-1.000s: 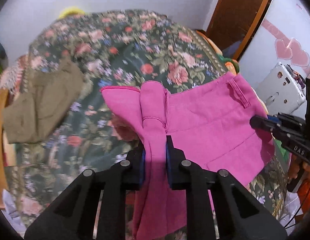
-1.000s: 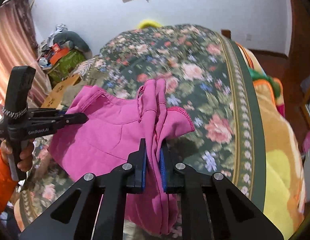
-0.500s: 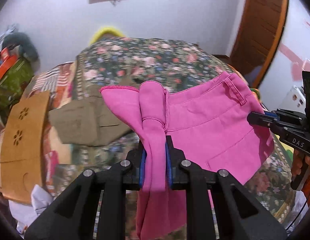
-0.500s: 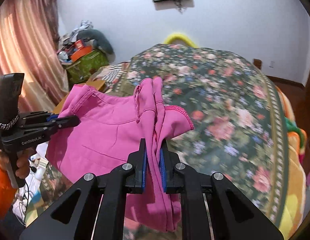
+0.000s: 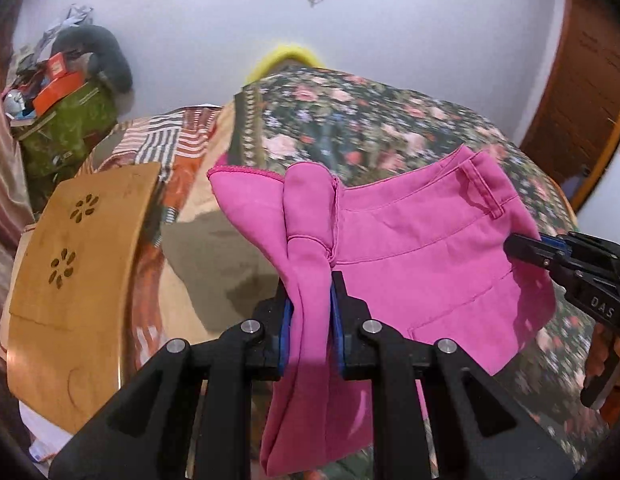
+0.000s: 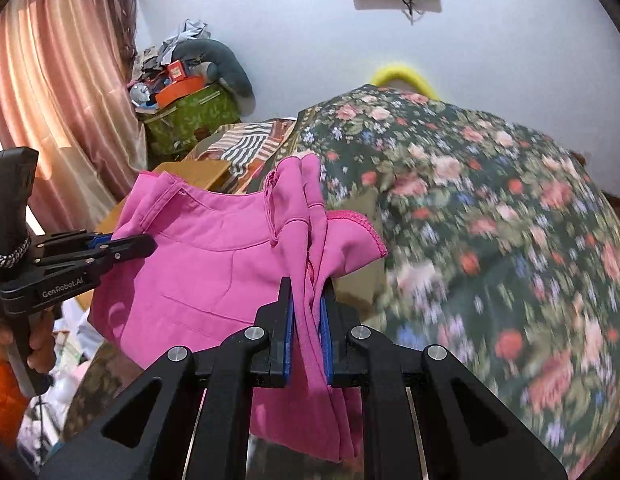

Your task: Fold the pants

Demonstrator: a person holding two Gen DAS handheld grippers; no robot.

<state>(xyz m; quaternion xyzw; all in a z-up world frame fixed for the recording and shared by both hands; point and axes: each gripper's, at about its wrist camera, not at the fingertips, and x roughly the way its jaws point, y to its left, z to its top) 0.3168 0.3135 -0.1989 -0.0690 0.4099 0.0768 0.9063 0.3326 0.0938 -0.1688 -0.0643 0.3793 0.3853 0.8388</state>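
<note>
Both pairs of jaws are clamped on bunched pink cloth: the left gripper [image 5: 310, 312] and the right gripper [image 6: 307, 320] each pinch one end of the pink pants [image 5: 422, 248], which hang stretched between them in the air above the floral bedspread [image 6: 490, 200]. Left of the bedspread stands a wooden board [image 5: 70, 272] with flower cutouts. Beyond the board sits a green box [image 5: 66, 128] piled with clutter.
</note>
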